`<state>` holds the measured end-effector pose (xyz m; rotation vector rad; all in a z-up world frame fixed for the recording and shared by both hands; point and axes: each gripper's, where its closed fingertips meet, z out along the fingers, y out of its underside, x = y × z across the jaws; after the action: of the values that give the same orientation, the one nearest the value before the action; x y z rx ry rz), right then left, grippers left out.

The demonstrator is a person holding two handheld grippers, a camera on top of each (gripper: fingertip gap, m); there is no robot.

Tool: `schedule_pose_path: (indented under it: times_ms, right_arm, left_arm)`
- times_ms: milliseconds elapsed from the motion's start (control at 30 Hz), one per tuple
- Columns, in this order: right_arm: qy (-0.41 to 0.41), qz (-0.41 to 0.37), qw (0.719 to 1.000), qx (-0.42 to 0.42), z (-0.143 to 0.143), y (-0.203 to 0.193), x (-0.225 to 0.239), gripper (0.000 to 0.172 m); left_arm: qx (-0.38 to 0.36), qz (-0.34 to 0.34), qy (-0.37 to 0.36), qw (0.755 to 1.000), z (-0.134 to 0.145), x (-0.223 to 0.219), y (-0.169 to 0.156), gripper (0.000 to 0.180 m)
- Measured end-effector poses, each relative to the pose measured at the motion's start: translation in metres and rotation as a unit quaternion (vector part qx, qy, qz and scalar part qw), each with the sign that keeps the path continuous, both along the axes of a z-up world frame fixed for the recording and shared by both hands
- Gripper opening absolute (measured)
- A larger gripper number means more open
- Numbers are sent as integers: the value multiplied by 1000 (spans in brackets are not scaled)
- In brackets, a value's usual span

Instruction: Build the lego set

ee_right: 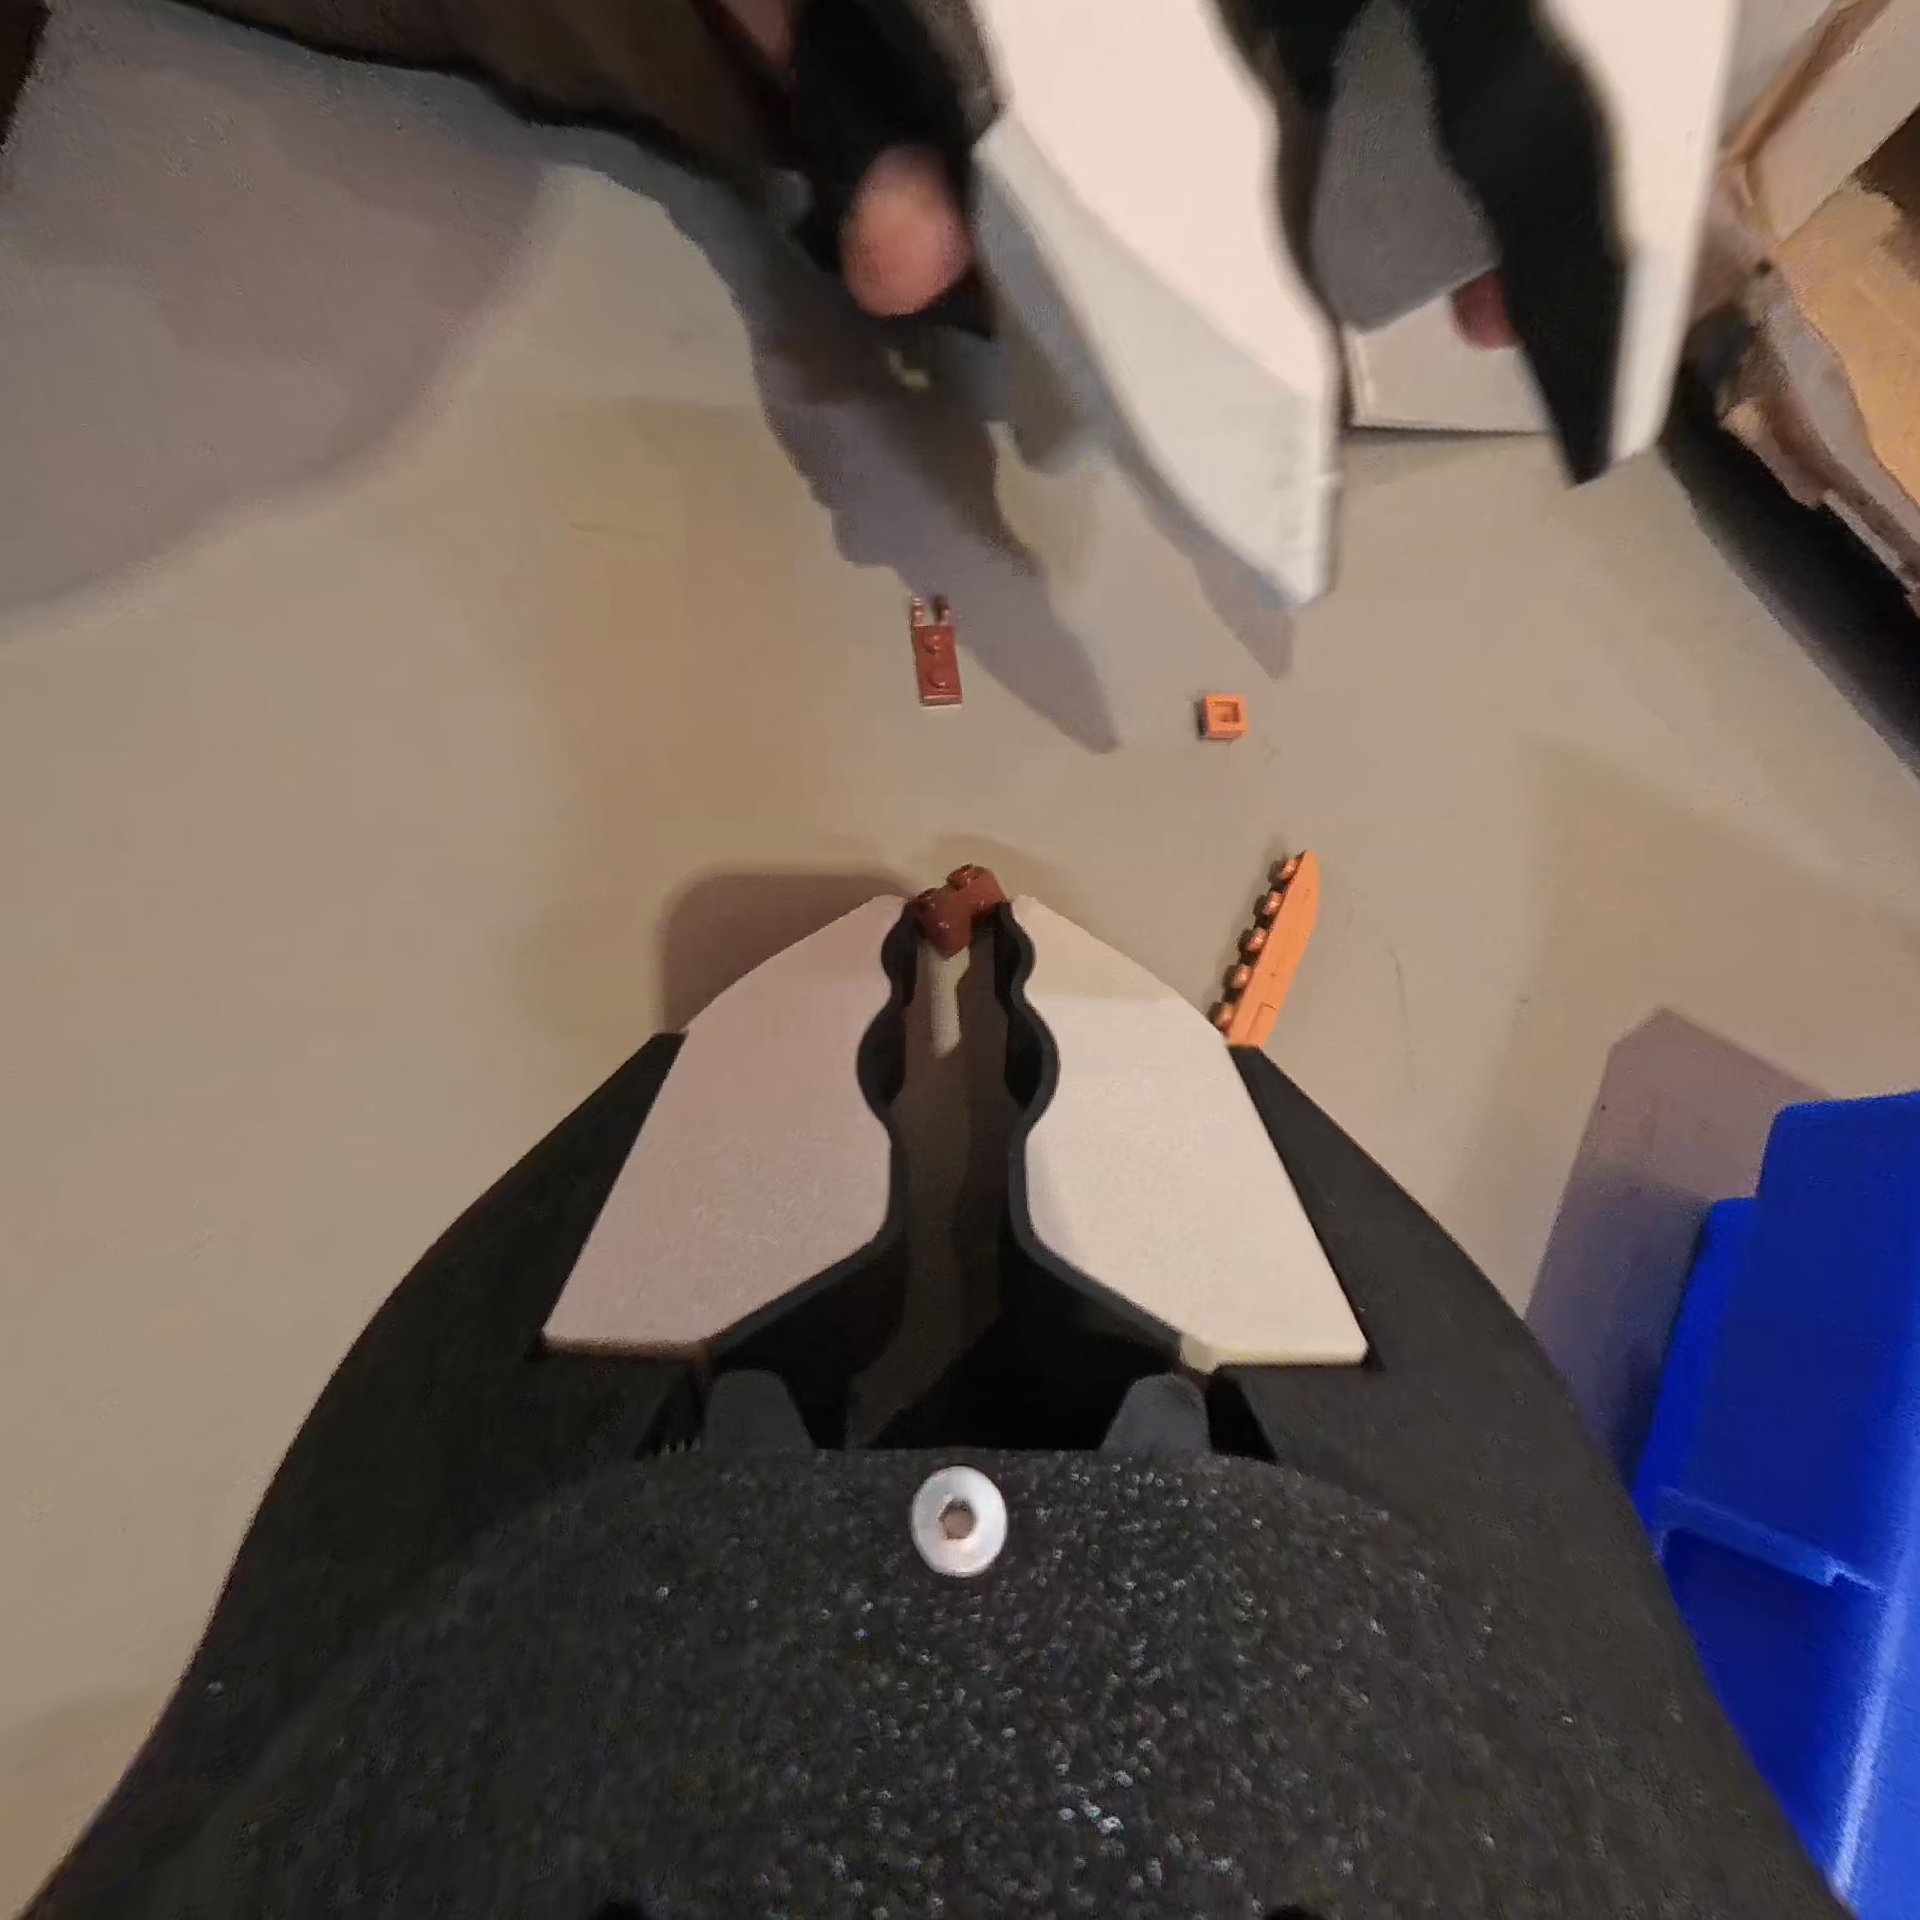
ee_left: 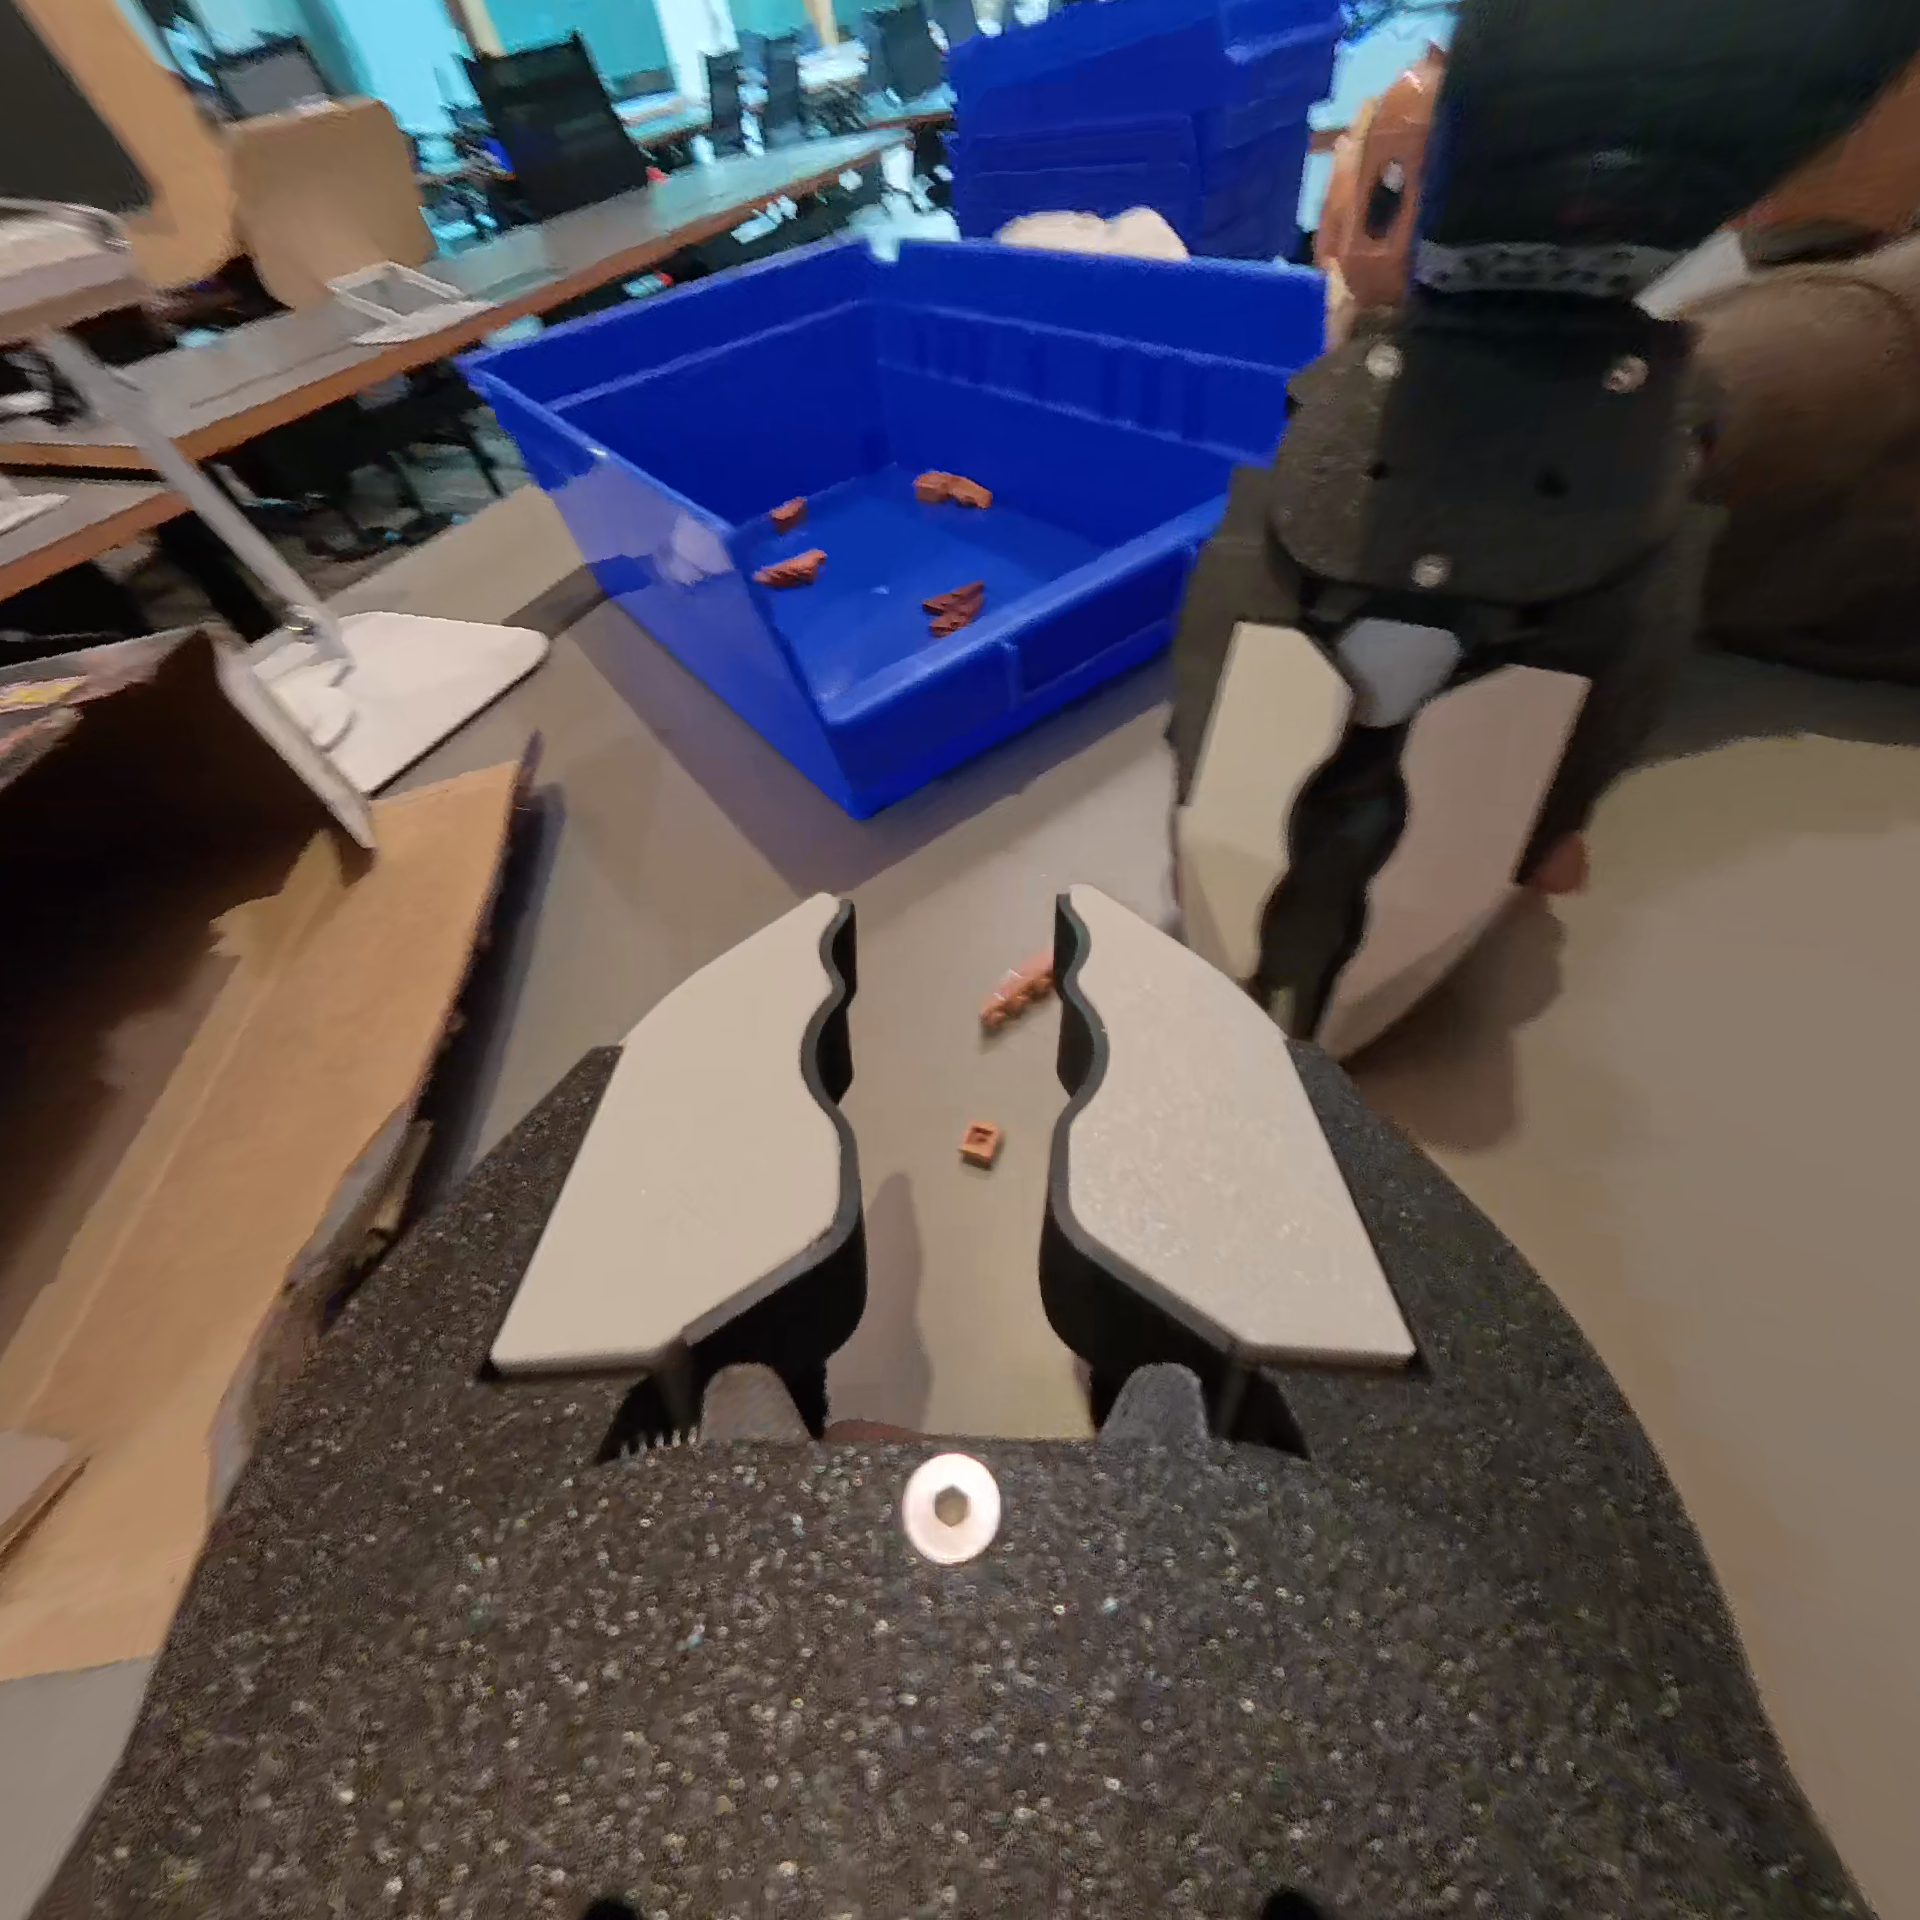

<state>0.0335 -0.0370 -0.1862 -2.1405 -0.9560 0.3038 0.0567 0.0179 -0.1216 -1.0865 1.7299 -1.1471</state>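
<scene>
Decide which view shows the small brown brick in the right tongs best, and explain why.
The right wrist view: the small brown brick sits sharp and close, pinched at the tips of the right tongs. The left wrist view shows those tongs blurred, with the brick not clearly visible.

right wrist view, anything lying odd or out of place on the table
One piece stands out: the long orange studded plate lies tipped on its edge, studs facing sideways, beside the right hand-held gripper, which pinches a small brown brick. The brown clip plate and small orange square piece lie flat.
</scene>
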Motion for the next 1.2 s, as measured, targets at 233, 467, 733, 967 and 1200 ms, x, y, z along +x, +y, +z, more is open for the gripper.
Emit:
schedule_pose_path:
  times_ms: [233, 467, 733, 967, 1200]
  right_arm:
    - [-2, -36, 999, 3, 0, 7, 7, 9]
    - [-4, -38, 999, 9, 1, 7, 7, 9]
    - [9, -40, 999, 18, 5, 9, 8, 9]
    - [11, -44, 999, 22, 7, 9, 8, 10]
    - [19, -61, 997, 38, 12, 13, 13, 11]
  left_arm:
    - [68, -37, 69, 995, -23, -6, -23, 36]
    - [63, -41, 76, 994, -26, -6, -32, 36]
    - [39, -28, 79, 996, -25, -5, -26, 36]
    - [37, -26, 83, 996, -27, -5, -26, 36]
    - [36, -17, 81, 996, -26, -4, -23, 36]
